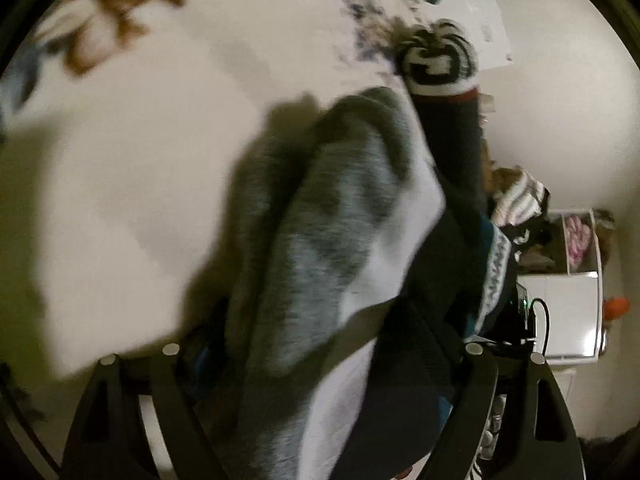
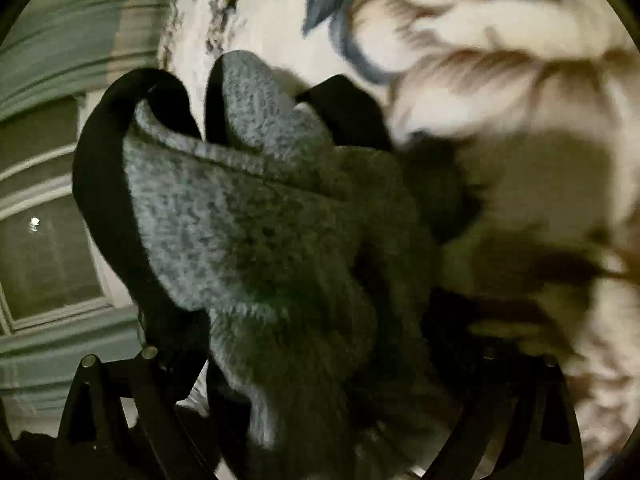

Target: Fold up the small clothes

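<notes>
Grey knitted fabric with a black trim, a small garment [image 2: 256,216], fills the middle of the right wrist view, bunched right over the black fingers of the right gripper [image 2: 320,392], whose two arms stand wide apart at the lower left and lower right of the frame. The cloth drapes between them; whether the pads press on it is hidden by the folds.

In the left wrist view the same grey knit [image 1: 312,216] runs from the bottom centre up to the middle, lying between the separated fingers of the left gripper [image 1: 320,408]. A white layer and a dark cloth overlap it at lower right. The jaws are apart, and I cannot tell whether a pad touches the fabric.

Open room lies to the left and upper left of that view: a cream bedspread with brown and blue flower print [image 1: 132,132], bare of clothes there. At upper right a black-and-white striped sock with a red band [image 1: 440,64] lies near the bed's edge. Beyond that edge, at the right, stands a white bin holding mixed clothes [image 1: 576,240].
</notes>
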